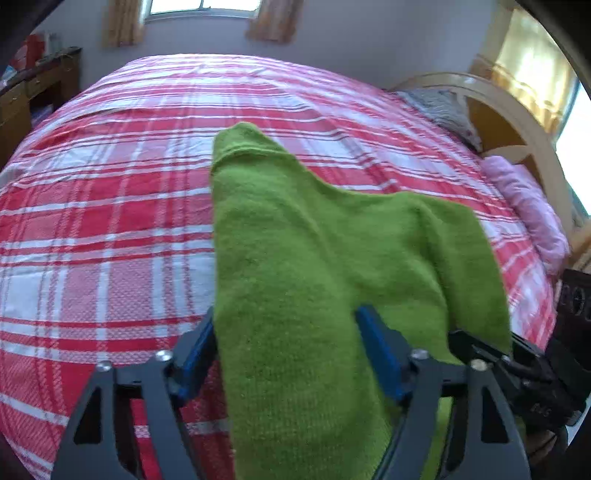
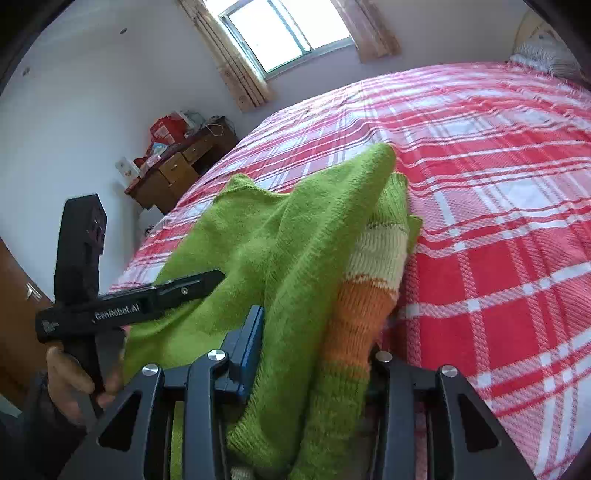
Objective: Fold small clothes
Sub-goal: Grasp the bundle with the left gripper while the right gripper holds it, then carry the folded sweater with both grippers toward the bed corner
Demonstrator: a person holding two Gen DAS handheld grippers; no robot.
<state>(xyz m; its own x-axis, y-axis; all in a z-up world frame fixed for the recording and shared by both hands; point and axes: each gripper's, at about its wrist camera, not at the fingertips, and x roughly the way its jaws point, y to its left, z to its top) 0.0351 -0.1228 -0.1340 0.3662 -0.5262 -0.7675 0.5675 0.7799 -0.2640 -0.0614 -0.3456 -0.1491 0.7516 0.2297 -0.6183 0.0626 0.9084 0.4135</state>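
Observation:
A green knit sweater (image 1: 295,258) is lifted over the red plaid bed (image 1: 110,221). In the left wrist view a wide fold fills the space between my left gripper's (image 1: 284,325) blue pads (image 1: 195,350), and more fabric spills over the right finger. In the right wrist view the sweater (image 2: 266,240) and its sleeve with cream and orange bands (image 2: 369,288) are bunched between my right gripper's (image 2: 314,339) jaws. The right pad is hidden behind the sleeve. My left gripper (image 2: 218,277) reaches into the fabric from the left, held by a hand (image 2: 70,373).
The plaid cover (image 2: 498,221) stretches far and right. A pink pillow (image 1: 528,214), a grey pillow (image 1: 439,107) and a curved wooden headboard (image 1: 517,122) stand at the bed's right end. A cluttered wooden desk (image 2: 177,173) is by the wall under a window (image 2: 288,33).

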